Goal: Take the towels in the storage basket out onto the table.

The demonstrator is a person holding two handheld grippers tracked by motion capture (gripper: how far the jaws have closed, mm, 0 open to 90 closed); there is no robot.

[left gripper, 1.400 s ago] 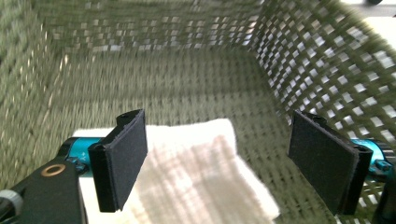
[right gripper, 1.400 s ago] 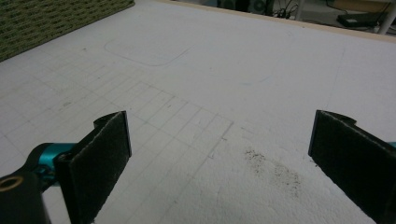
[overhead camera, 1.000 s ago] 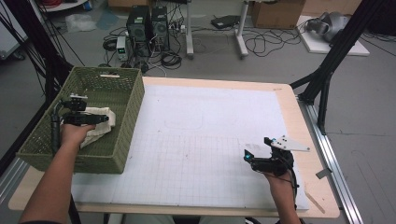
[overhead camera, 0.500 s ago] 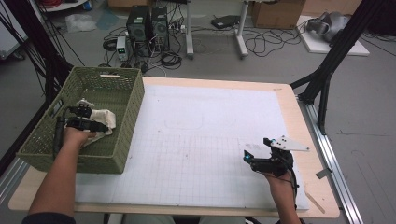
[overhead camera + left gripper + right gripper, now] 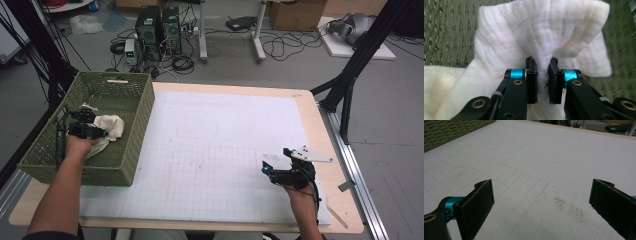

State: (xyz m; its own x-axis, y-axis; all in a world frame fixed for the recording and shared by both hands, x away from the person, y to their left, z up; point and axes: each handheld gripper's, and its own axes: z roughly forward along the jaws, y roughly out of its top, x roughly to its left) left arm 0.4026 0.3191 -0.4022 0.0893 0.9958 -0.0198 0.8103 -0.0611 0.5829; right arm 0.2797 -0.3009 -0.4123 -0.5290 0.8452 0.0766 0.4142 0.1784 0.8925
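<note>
Inside the green woven basket at the table's left edge, the left gripper pinches a bunched fold of white cloth, its jaws having just closed on the fabric, which puckers between the pads and fans out above them. Seen from the high view, the cloth lies against the basket's right-hand wall, with the left gripper over it. Well apart, near the white gridded mat's front right corner, the right gripper rests low over the mat, its jaws spread wide with nothing between them.
</note>
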